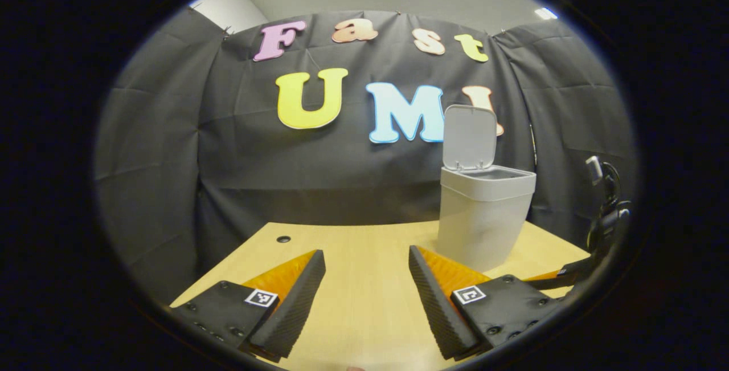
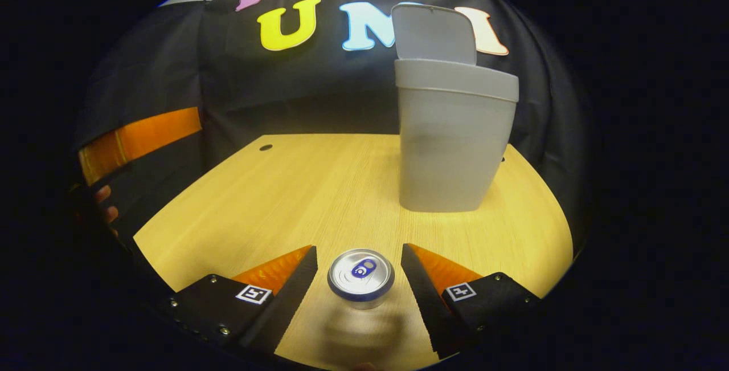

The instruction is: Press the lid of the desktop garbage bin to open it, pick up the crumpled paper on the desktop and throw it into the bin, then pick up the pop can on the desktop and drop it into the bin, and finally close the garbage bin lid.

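The grey bin (image 1: 484, 220) stands on the wooden table (image 1: 359, 308) with its lid (image 1: 468, 137) flipped upright. My left gripper (image 1: 366, 252) is open over bare table, left of the bin. In the right gripper view the bin (image 2: 450, 143) stands ahead with its lid (image 2: 435, 35) raised. A pop can (image 2: 360, 273) stands upright, top facing the camera, between the fingers of my right gripper (image 2: 359, 249). The gripper is open, and a small gap shows on each side of the can. The can's lower body is blurred.
A round cable hole (image 2: 265, 147) sits near the table's far left edge. The left gripper (image 2: 136, 137) and the hand (image 2: 105, 203) holding it appear at the left. The right gripper's finger (image 1: 561, 274) shows low beside the bin. Black cloth walls enclose the table.
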`<move>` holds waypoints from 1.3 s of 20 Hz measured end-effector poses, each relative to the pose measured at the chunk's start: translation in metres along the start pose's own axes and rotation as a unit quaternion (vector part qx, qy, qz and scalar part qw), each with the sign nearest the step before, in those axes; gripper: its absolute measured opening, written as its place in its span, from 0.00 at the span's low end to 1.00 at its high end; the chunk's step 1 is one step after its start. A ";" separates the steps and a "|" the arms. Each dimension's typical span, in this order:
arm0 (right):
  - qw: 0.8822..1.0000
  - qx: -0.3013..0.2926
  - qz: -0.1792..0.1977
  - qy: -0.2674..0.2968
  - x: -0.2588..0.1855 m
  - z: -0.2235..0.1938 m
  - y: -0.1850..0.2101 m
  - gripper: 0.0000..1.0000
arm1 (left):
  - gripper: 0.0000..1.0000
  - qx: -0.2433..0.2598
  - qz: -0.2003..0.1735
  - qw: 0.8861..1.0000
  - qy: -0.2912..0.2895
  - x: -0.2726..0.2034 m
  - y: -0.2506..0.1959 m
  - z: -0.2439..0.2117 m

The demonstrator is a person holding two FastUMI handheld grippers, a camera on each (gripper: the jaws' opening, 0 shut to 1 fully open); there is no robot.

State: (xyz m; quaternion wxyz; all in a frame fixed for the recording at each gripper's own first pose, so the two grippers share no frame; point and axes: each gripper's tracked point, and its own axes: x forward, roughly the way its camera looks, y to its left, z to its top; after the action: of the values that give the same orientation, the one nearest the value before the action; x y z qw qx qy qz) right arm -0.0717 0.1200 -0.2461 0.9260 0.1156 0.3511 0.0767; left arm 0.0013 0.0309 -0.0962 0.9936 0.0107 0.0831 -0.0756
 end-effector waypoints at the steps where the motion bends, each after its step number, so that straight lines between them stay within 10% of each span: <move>1: 1.000 0.000 -0.004 0.007 0.003 -0.004 0.000 0.95 | 0.95 0.000 -0.001 1.000 -0.001 -0.003 0.004 0.001; 15: 0.998 -0.025 -0.046 0.039 0.001 -0.023 -0.016 0.84 | 0.97 -0.016 0.005 1.000 0.007 -0.021 0.024 -0.013; 26: 0.997 -0.027 -0.019 -0.070 -0.063 0.083 -0.022 0.84 | 0.96 -0.010 0.039 0.999 0.013 -0.021 0.024 -0.003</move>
State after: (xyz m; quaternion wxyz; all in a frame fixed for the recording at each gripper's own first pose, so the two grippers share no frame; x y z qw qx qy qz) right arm -0.0618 0.0712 -0.1514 0.9523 0.0894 0.2855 0.0605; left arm -0.0159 0.0577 -0.0950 0.9947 0.0053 0.0963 -0.0355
